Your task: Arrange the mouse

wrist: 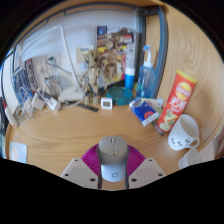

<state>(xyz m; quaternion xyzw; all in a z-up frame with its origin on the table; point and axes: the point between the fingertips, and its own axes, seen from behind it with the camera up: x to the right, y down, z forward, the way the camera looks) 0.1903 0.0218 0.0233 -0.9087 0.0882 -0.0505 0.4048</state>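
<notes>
A grey and white computer mouse (pixel 112 158) sits between my gripper's two fingers, its grey front pointing away over the wooden desk (pixel 70 125). Both pink pads (pixel 92 159) press against its sides. My gripper (pixel 112 168) is shut on the mouse and holds it just above or on the desk near the front edge; I cannot tell whether it touches the wood.
A white mug (pixel 184 131) and a red crisp tube (pixel 175 100) stand to the right. A blue snack packet (pixel 145 108) and a blue-capped bottle (pixel 147 75) lie beyond. A small white cube (pixel 107 101) and tangled cables (pixel 45 90) sit at the back left.
</notes>
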